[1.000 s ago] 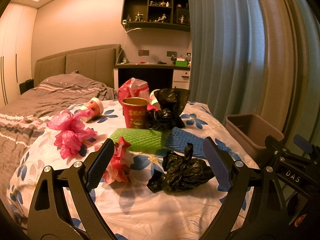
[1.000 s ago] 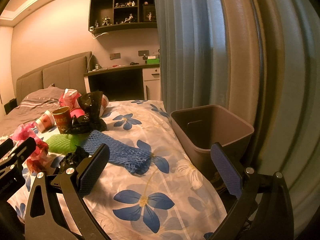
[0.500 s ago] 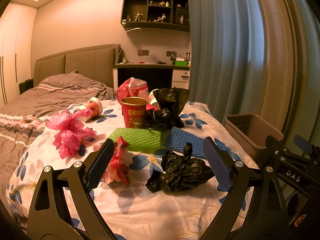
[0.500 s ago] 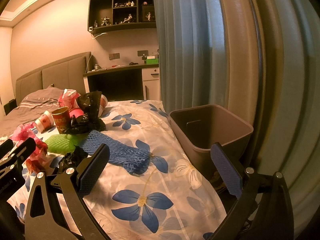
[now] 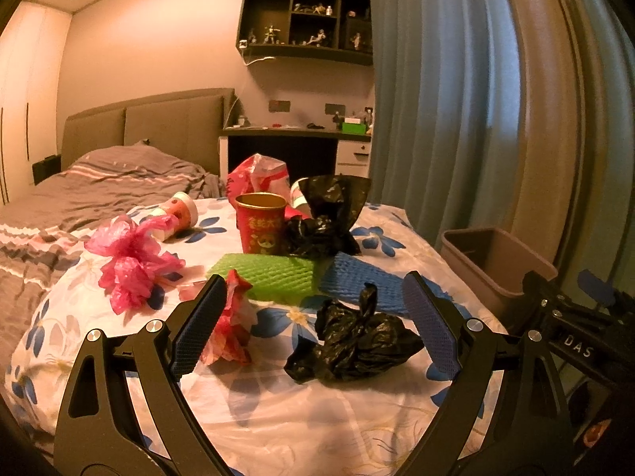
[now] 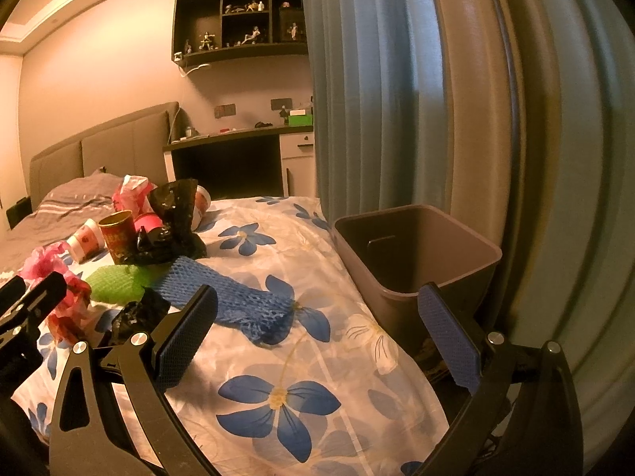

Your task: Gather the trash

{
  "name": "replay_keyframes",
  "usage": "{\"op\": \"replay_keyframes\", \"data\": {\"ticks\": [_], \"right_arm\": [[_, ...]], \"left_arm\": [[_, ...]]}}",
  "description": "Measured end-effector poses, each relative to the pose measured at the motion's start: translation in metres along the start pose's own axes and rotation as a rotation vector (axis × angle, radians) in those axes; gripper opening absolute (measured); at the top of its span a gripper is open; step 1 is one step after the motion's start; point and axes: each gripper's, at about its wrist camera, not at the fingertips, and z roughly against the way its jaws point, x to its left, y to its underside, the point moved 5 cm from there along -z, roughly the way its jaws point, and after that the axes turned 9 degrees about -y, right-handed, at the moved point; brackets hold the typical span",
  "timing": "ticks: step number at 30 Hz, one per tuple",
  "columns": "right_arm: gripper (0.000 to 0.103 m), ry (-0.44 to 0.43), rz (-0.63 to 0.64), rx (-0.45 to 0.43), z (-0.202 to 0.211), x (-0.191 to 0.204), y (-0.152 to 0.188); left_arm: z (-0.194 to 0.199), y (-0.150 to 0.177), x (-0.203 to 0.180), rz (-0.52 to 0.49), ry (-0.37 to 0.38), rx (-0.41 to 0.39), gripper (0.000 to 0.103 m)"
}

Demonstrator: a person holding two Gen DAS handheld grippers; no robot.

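Note:
Trash lies scattered on the floral bedspread (image 5: 278, 408). A crumpled black bag (image 5: 353, 343) sits between the fingers of my open left gripper (image 5: 315, 327), untouched. By the left finger lies a red-white wrapper (image 5: 232, 327). Behind it are a green foam net (image 5: 274, 275), a blue foam net (image 5: 365, 283) (image 6: 234, 293), a pink bag (image 5: 127, 258), a red paper cup (image 5: 260, 222) and another black bag (image 5: 329, 218). My right gripper (image 6: 317, 333) is open and empty over the bed's edge, beside the brown bin (image 6: 416, 254).
A tipped cup (image 5: 178, 212) and a red-white bag (image 5: 258, 174) lie farther back. Blue curtains (image 6: 377, 99) hang right behind the bin. A desk (image 5: 293, 146), headboard and wall shelf stand at the far end. The grey duvet (image 5: 79, 198) covers the bed's left.
Both views have shifted only slightly; the left gripper has edged a little closer around the near black bag. Nothing was taken hold of.

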Motion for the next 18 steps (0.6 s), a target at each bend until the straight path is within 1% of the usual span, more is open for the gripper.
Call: {"op": "replay_keyframes", "data": {"ticks": [3,6,9,14,15,16,18], "right_arm": [[0.098,-0.008,-0.001,0.001,-0.001,0.000,0.001],[0.098,-0.022,0.001,0.006,-0.004,0.001,0.003],[0.098,-0.058,0.001,0.014,-0.011,0.007,0.006],[0.098,-0.168,0.014,0.035,-0.022,0.029,0.013],[0.098,-0.208,0.023,0.035,-0.023,0.040,0.014],[0.098,-0.226,0.031,0.033,-0.024,0.045,0.015],[0.098,-0.279,0.058,0.031,-0.026,0.063,0.018]], "left_arm": [[0.000,0.002,0.001,0.006,0.018,-0.003,0.089],[0.000,0.004,0.010,0.025,0.031,-0.006,0.089],[0.000,0.006,0.021,0.035,0.016,-0.020,0.089],[-0.002,0.011,0.049,0.066,-0.036,-0.023,0.089],[-0.002,0.012,0.054,0.065,-0.049,-0.025,0.089],[-0.003,0.015,0.061,0.064,-0.071,-0.028,0.089],[-0.005,0.018,0.072,0.067,-0.089,-0.027,0.089]]}}
